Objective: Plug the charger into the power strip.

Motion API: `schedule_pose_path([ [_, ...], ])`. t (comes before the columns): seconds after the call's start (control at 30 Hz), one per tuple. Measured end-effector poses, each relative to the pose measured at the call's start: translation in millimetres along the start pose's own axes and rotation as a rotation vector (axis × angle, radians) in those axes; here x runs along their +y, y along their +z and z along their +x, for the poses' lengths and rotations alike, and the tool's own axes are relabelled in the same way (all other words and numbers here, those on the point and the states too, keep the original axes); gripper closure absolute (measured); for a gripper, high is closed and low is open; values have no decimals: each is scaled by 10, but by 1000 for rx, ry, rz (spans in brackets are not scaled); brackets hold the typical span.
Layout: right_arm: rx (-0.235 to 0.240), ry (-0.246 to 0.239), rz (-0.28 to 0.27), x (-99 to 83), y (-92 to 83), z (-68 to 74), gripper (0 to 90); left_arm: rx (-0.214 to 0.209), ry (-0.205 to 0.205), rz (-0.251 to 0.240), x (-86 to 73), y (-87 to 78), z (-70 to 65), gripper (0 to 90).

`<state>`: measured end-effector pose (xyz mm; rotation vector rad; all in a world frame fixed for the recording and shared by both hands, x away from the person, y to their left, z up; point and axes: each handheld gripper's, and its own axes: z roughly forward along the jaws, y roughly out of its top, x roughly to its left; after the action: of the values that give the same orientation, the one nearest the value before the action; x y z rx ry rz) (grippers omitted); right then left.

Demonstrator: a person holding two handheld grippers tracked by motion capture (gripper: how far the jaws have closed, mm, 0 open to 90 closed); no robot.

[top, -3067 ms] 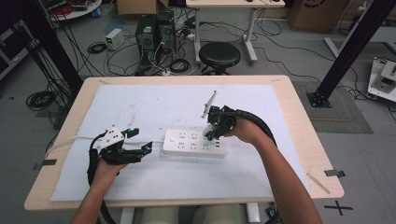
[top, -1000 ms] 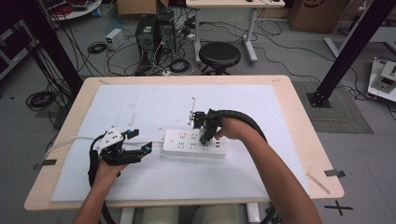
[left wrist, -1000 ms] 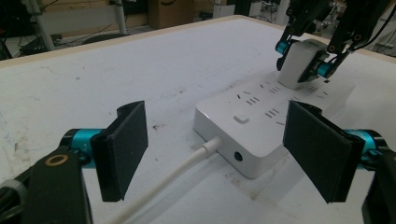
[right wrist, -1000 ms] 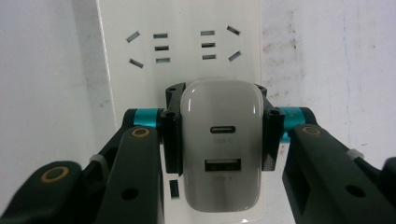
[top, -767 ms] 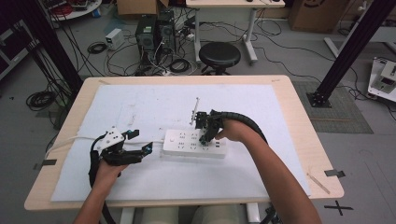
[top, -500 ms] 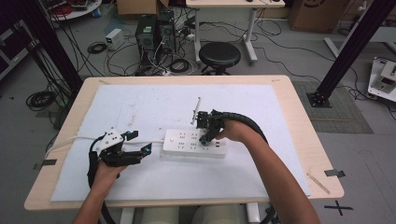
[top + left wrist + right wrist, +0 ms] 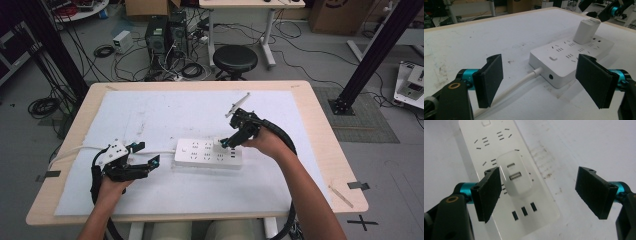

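High view: white-sheeted wooden table [image 7: 320, 130], black stool [image 7: 235, 59] and cables behind, each hand-held gripper wide apart.

Table [image 7: 320, 130] (white sheet [image 7: 150, 115], power strip [image 7: 200, 152])

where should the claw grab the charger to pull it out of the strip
Grip the charger body across its two flat side walls, coming straight down from above. It stands upright in the strip with its USB face up, so the sides are free; the right claw hangs open above it.
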<state>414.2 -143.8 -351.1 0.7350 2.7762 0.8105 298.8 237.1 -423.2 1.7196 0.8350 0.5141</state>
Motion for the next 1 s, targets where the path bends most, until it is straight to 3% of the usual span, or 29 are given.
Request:
schedule_pose_path([
  [0.1,-2,58,-57,-168,-127,-43,216,-3,2,-4,15,5,-15,222],
  [0.23,-17,97,-89,-333,-234,-65,216,-5,9,-5,34,7,-15,222],
  [0.27,-38,128,-111,-484,-313,-64,216,-6,7,-11,41,5,-21,222],
  [0.43,-76,165,-115,-727,-413,-42,216,-12,10,-14,56,7,-34,222],
  [0.7,-130,199,-136,-1030,-611,-18,216,-12,10,-21,81,-1,-44,222],
  [1.0,-183,217,-161,-1228,-727,-2,216,-1,5,-23,82,-23,5,222],
])
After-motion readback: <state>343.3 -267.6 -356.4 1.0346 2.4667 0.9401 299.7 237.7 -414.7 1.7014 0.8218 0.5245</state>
